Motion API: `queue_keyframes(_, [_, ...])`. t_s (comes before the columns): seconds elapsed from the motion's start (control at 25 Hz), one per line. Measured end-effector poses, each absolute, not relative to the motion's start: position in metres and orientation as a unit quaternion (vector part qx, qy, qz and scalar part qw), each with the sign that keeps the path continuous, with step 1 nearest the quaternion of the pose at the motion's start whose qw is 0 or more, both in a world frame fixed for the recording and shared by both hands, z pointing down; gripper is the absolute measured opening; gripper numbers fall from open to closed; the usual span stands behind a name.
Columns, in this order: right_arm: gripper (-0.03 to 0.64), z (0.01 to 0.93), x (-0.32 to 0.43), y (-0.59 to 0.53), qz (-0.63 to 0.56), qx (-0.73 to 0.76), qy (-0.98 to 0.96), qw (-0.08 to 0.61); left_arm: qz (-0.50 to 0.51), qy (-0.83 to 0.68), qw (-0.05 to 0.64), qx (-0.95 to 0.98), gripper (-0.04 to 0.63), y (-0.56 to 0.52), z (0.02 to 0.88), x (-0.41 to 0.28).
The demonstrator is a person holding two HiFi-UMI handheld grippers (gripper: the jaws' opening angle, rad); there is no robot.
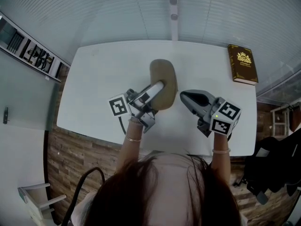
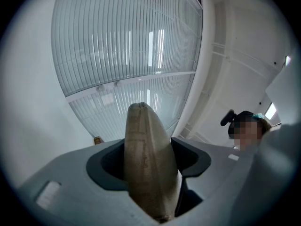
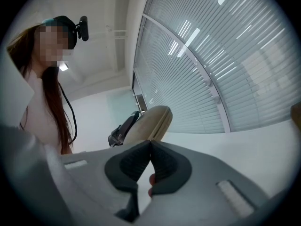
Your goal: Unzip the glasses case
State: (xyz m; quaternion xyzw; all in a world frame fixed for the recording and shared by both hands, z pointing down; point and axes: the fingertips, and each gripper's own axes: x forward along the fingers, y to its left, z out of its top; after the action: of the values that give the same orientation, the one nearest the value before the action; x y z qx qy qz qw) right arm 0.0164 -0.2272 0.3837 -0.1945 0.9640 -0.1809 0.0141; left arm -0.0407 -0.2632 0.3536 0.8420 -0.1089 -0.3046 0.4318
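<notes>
The tan fabric glasses case [image 1: 164, 76] hangs tilted over the middle of the white table [image 1: 103, 69]. My left gripper [image 1: 157, 92] is shut on its near end. In the left gripper view the case [image 2: 146, 149] stands edge-on between the dark pads [image 2: 107, 166], and its far end rises toward the blinds. My right gripper [image 1: 184, 97] hovers just right of the case, apart from it. Its jaws [image 3: 150, 144] are shut with nothing in them. The right gripper view shows the case [image 3: 151, 121] ahead, with the left gripper [image 3: 122, 132] holding it from the left.
A brown book with gold print [image 1: 242, 62] lies at the table's far right corner. A shelf [image 1: 28, 51] runs along the left wall, and window blinds [image 1: 141, 8] lie beyond the table. A white chair [image 1: 35, 197] stands at the lower left.
</notes>
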Motion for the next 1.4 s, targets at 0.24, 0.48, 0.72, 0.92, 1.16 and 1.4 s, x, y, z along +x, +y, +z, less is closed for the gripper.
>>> queue_keyframes(0.24, [0.003, 0.386, 0.019, -0.221, -0.187, -0.2, 0.962, 0.018, -0.308, -0.113, 0.437, 0.838, 0.293, -0.261, 0.353, -0.038])
queue_keyframes(0.48, [0.003, 0.392, 0.016, -0.211, -0.191, -0.197, 0.961, 0.014, -0.322, -0.118, 0.445, 0.827, 0.293, -0.263, 0.354, -0.041])
queue_keyframes(0.72, [0.003, 0.396, 0.014, -0.205, -0.195, -0.197, 0.961, 0.009, -0.326, -0.125, 0.449, 0.822, 0.293, -0.262, 0.356, -0.043])
queue_keyframes(0.92, [0.003, 0.399, 0.012, -0.201, -0.198, -0.198, 0.96, 0.004, -0.33, -0.135, 0.458, 0.814, 0.293, -0.263, 0.359, -0.044])
queue_keyframes(1.16, [0.003, 0.4, 0.009, -0.194, -0.202, -0.194, 0.96, 0.005, -0.34, -0.142, 0.465, 0.805, 0.293, -0.264, 0.359, -0.048])
queue_keyframes(1.4, [0.003, 0.401, 0.005, -0.194, -0.201, -0.187, 0.962, 0.001, -0.345, -0.146, 0.467, 0.801, 0.293, -0.268, 0.359, -0.051])
